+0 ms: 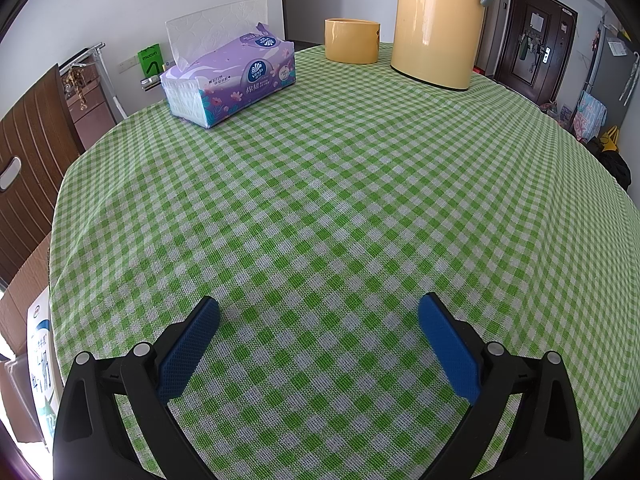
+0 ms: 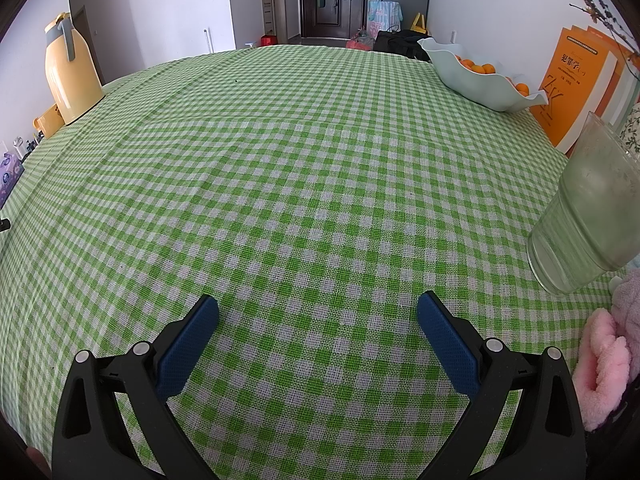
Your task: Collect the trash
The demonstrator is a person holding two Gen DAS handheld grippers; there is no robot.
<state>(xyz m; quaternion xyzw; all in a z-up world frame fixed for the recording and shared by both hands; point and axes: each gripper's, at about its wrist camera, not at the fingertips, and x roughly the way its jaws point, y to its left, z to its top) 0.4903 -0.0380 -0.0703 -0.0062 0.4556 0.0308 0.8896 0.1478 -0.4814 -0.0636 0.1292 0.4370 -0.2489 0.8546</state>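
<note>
no trash in sight, both grippers idle

left wrist view: the left gripper hovers low over the green checked tablecloth, jaws spread wide with nothing between the blue pads. at 11 o'clock sits a purple tissue pack, at 12 a short yellow cup, and just past it toward 1 o'clock a tall yellow thermos. none of these reads as rubbish, and the cloth ahead of the gripper is bare — the trash itself is not visible here.

right wrist view: the right gripper is posed the same way, level and low over the cloth, jaws wide apart and holding nothing. at 3 o'clock stands a cloudy plastic cup, the likeliest candidate for trash, though i can't be sure. a fruit bowl lies at 1 o'clock, orange books at 2, something pink and fluffy at 4.

judging by this, collection is either not begun or already finished — the pictures do not settle which.
</note>
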